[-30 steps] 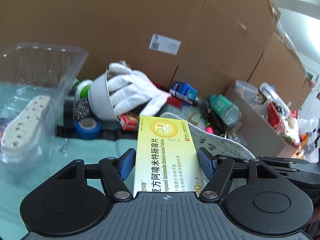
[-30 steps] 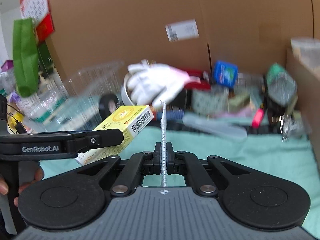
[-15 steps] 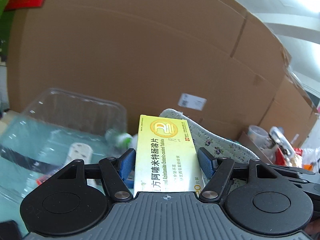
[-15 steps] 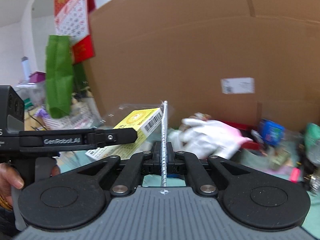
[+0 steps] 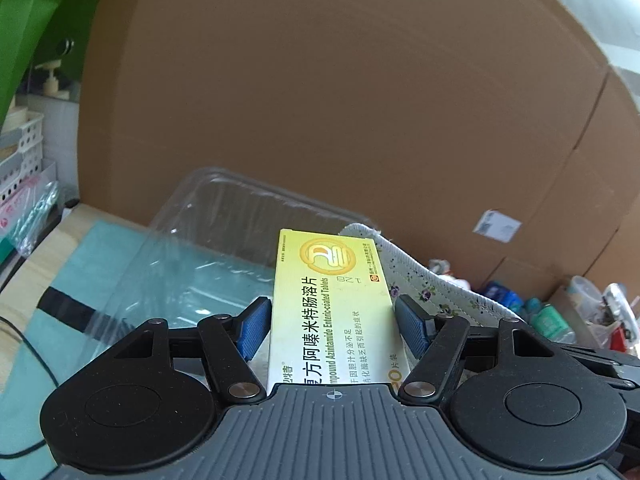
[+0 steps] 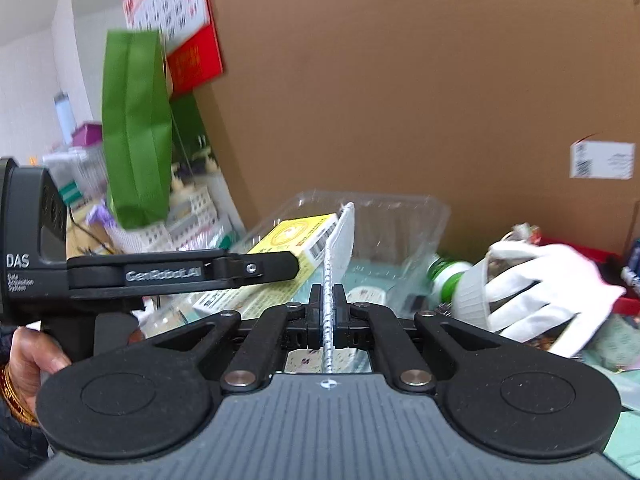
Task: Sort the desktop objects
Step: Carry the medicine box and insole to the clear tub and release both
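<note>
My left gripper (image 5: 331, 320) is shut on a yellow medicine box (image 5: 332, 304) and holds it in the air in front of a clear plastic container (image 5: 224, 240). My right gripper (image 6: 328, 308) is shut on a floral shoe insole (image 6: 340, 240), seen edge-on in the right wrist view. The insole's rim (image 5: 424, 280) shows just right of the box in the left wrist view. In the right wrist view the left gripper (image 6: 280, 266) and the box (image 6: 288, 240) are to the left, by the container (image 6: 380, 232).
A tall cardboard wall (image 5: 340, 100) stands behind. A white glove on a grey bowl (image 6: 532, 280), a green-capped bottle (image 6: 444, 270) and clutter lie to the right. A green bag (image 6: 134, 128) hangs at the left. A teal mat (image 5: 80, 280) covers the table.
Both grippers have swung left and toward the clear container with the box and the insole still held. The clutter pile has slid to the right of both views.
</note>
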The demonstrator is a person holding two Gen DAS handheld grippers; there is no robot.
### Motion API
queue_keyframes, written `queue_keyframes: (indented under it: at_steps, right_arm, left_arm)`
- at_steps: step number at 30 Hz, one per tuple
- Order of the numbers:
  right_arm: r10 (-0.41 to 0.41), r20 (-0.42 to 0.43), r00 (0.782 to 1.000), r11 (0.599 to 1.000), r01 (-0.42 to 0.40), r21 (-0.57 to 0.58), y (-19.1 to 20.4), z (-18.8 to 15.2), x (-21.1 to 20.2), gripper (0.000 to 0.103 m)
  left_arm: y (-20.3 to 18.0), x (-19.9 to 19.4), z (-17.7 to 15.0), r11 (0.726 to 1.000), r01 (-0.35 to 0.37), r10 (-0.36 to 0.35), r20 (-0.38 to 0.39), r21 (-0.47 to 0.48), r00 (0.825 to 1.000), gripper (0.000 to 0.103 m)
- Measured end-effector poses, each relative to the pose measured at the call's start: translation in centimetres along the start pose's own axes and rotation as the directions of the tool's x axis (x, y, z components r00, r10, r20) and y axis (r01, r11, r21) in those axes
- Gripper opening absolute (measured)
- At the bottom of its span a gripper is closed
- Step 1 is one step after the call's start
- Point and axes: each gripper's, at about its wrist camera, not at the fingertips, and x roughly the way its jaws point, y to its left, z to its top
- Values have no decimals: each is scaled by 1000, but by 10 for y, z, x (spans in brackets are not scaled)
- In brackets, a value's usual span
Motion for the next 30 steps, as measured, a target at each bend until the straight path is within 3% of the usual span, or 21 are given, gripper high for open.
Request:
queue_keyframes:
  at_steps: [8,11,12,13,15,17,19,24,30]
  right_arm:
    - [-23,-62,998,999,21,-36,11,0,44,4]
    - [-28,-88,996,998,24,-50,13,-1,56,9]
    - [-27,-94,995,998,21,-61,14,-2,58,13]
    - [-27,-92,995,998,21,-68,15,-2,59,15]
    - [-30,-77,997,996,24,-84,18,-2,58,51]
    - [-47,-47,998,994,43,-96,21,-1,55,64]
    - [-47,-33,998,993,44,-105,21,0,53,65]
    - [-60,11,998,992,61,-110,20,0,47,96]
    - [-68,19,998,992,69,-110,16,0,43,102]
  left_arm:
    - [22,29,12,999,-42,43,-45,29,998,70]
    - [28,33,9,997,-60,62,-53,45,997,71]
    - [30,34,9,997,-60,62,-56,45,996,80]
    - [30,34,8,997,-67,69,-52,39,996,83]
    - [33,30,8,998,-68,68,-26,17,997,99]
    - [34,24,6,998,-60,60,15,-10,998,103]
    - [34,20,7,1000,-28,28,28,-13,999,103]
    - [29,19,8,1000,-14,14,1,-22,1000,103]
    - [19,17,2,1000,-2,2,-12,1,1000,103]
